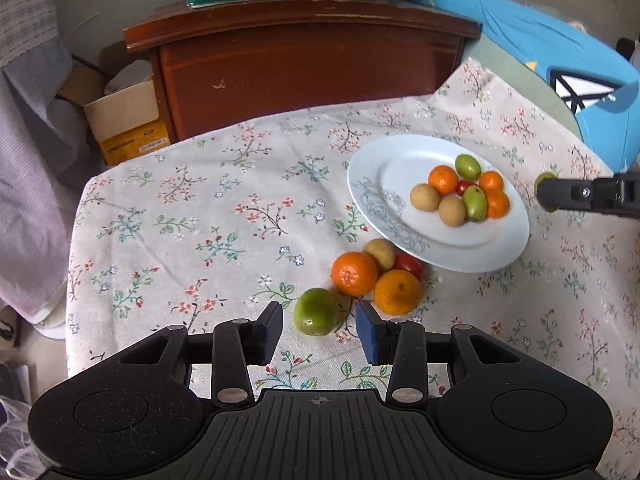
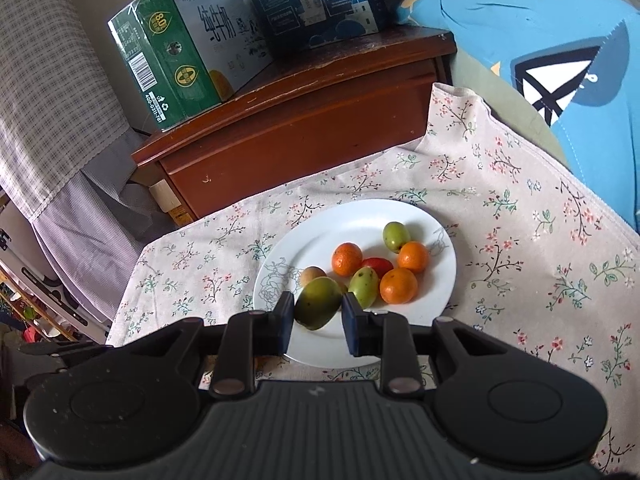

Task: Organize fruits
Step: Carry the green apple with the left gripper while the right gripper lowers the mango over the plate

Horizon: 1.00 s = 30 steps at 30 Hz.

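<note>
Floral tablecloth (image 1: 224, 216) by a wooden nightstand (image 1: 304, 60), white plate (image 2: 400, 216) of fruit; left gripper (image 1: 318, 330) spread empty, right gripper (image 2: 317, 320) pinching a green fruit (image 2: 318, 302).

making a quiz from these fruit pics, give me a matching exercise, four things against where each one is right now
Things:
1. left gripper
2. right gripper
3. red tomato
4. plate

Places or states:
A. shut on a green fruit, over the plate's near edge
B. on the cloth, beside two oranges, by the plate's rim
C. open, either side of a green fruit lying on the cloth
D. on the cloth, holding eight fruits

Pairs: 1-C, 2-A, 3-B, 4-D
</note>
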Each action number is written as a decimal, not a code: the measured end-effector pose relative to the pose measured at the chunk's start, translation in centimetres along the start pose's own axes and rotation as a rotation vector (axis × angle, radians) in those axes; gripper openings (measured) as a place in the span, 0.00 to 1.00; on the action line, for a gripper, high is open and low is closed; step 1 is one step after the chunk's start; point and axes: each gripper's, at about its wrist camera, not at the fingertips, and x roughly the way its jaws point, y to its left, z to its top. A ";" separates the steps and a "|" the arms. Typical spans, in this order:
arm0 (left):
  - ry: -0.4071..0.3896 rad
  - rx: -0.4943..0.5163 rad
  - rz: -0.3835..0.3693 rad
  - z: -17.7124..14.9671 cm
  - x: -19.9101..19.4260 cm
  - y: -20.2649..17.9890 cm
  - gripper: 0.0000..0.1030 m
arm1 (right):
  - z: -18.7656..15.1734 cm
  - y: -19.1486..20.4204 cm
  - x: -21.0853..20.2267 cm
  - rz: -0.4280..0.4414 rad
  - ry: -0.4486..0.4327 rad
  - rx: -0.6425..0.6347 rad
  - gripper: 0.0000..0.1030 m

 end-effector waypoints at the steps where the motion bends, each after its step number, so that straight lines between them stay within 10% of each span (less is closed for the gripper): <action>1: 0.015 0.010 0.002 -0.1 0.5 -0.2 0.38 | 0.0 -0.1 0.1 0.003 0.003 0.006 0.25; 19: -0.051 0.005 0.042 0.7 1.6 -0.6 0.29 | 0.6 -1.8 1.1 0.017 0.027 0.119 0.25; 30: -0.163 0.007 -0.096 4.9 -0.4 -2.8 0.29 | 2.2 -3.9 2.5 0.031 0.028 0.222 0.25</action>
